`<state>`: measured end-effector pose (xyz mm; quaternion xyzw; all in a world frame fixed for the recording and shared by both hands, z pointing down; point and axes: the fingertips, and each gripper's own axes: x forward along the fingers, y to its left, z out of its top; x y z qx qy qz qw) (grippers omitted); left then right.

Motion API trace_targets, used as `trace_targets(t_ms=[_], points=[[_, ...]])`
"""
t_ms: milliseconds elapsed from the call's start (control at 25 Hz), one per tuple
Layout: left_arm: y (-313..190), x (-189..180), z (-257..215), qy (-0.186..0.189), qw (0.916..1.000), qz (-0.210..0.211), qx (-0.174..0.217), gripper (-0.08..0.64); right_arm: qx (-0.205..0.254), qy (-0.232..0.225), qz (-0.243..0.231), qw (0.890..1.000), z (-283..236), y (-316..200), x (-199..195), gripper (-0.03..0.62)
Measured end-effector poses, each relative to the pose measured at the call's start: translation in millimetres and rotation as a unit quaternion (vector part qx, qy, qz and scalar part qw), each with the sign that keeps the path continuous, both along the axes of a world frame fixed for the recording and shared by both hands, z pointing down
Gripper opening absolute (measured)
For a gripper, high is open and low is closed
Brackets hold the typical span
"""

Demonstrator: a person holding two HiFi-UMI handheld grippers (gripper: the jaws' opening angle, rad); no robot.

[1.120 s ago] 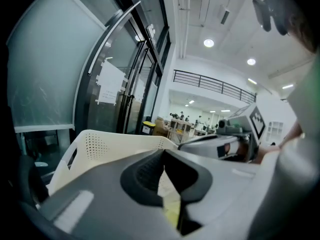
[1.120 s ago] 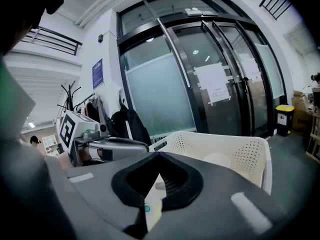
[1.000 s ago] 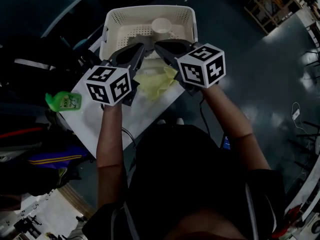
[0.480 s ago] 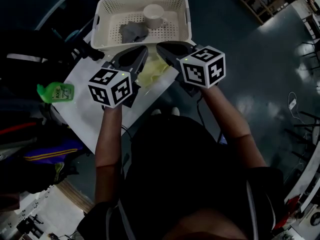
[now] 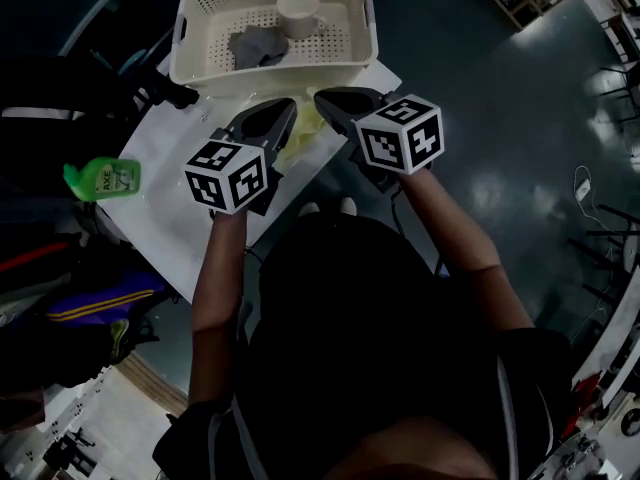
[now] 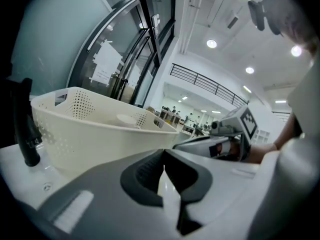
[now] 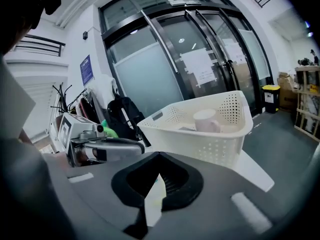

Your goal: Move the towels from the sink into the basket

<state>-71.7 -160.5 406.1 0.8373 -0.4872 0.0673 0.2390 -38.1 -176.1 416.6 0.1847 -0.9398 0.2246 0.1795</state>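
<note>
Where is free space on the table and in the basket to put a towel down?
Free: the white table between the green bottle and the left claw; the basket floor right of the cup. Crowded: around the yellow towel, between that claw and the right claw.

The pale yellow cloth towel (image 5: 305,130) on the white counter (image 5: 170,203) is mostly hidden behind the left tool (image 5: 288,106) and right tool (image 5: 320,96).

Cup (image 5: 298,12) in basket (image 5: 270,72) (towel (image 5: 257,44) beside it)
</note>
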Motion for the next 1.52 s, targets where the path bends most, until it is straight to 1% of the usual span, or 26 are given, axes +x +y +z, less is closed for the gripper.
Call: trace_targets(t_ms=[120,320,520,720,920,1160,1360,1440,1520], points=[[3.9,-4.7,12.3,-0.003,1.0,-0.002,-0.004,0.008,0.002,0.019,-0.006,1.0,15.4,6.0,0.5,0.0],[8.7,-10.4,34.6,0.006,0.9998,-0.002,-0.021,0.008,-0.011,0.039,-0.007,0.999,38.0,13.5,1.5,0.0],[14.0,-19.3,52.8,-0.007,0.9994,0.0,-0.033,0.008,-0.014,0.058,-0.007,0.998,56.3,17.0,2.0,0.0],[17.9,-24.2,72.7,0.011,0.9986,0.007,-0.052,0.008,-0.027,0.065,-0.003,0.998,68.7,19.5,2.8,0.0],[16.7,-25.0,91.0,0.013,0.9972,0.02,-0.071,0.008,-0.041,0.07,0.004,0.997,78.6,18.6,2.7,0.0],[12.3,-23.3,109.1,0.007,0.9958,0.034,-0.085,0.009,-0.061,0.071,0.012,0.995,92.3,17.5,5.1,0.0],[3.2,-23.4,123.9,0.017,0.9946,0.033,-0.097,0.009,-0.075,0.073,0.012,0.994,101.0,16.1,5.5,0.0],[-0.8,-23.6,130.7,0.022,0.9941,0.033,-0.101,0.027,-0.077,0.077,0.013,0.994,103.1,13.9,5.4,0.0],[-4.7,-24.8,138.7,0.023,0.9935,0.031,-0.107,0.073,-0.078,0.078,0.012,0.994,103.8,11.6,4.6,0.0]])
